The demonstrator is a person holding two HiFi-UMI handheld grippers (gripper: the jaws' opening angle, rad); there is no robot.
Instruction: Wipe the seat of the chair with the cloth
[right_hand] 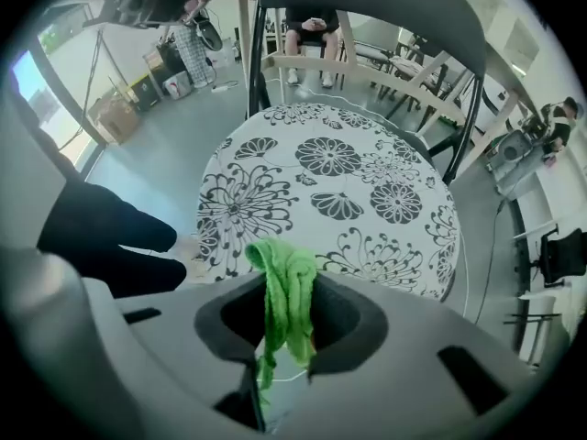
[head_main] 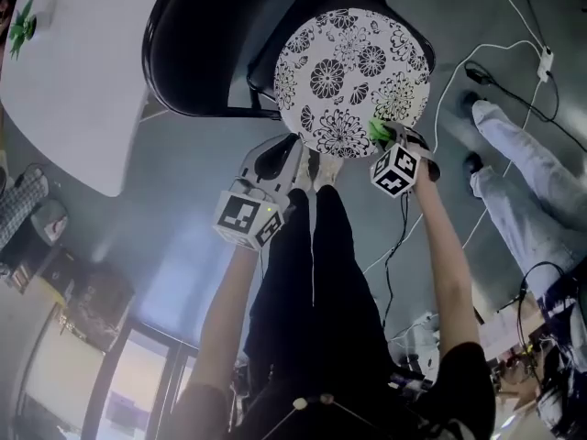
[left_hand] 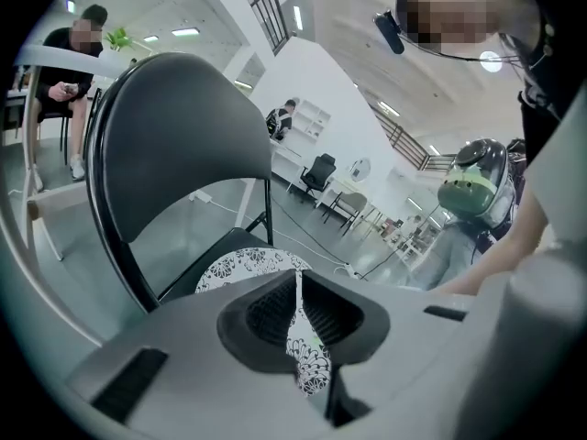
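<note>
Right gripper (right_hand: pixel 286 326) pinches the green cloth (right_hand: pixel 281 271), bunched just ahead of its jaws at the near edge of the seat (right_hand: pixel 335 168). Left gripper (left_hand: pixel 298 312) pressed together, empty, seat beyond. Judging: wipe barely begun, whole seat left.

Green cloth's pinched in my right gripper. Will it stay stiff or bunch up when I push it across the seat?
Probably floppy: the green cloth folds and droops out of the right gripper. It looks light and thin, so it may bunch on the seat.
</note>
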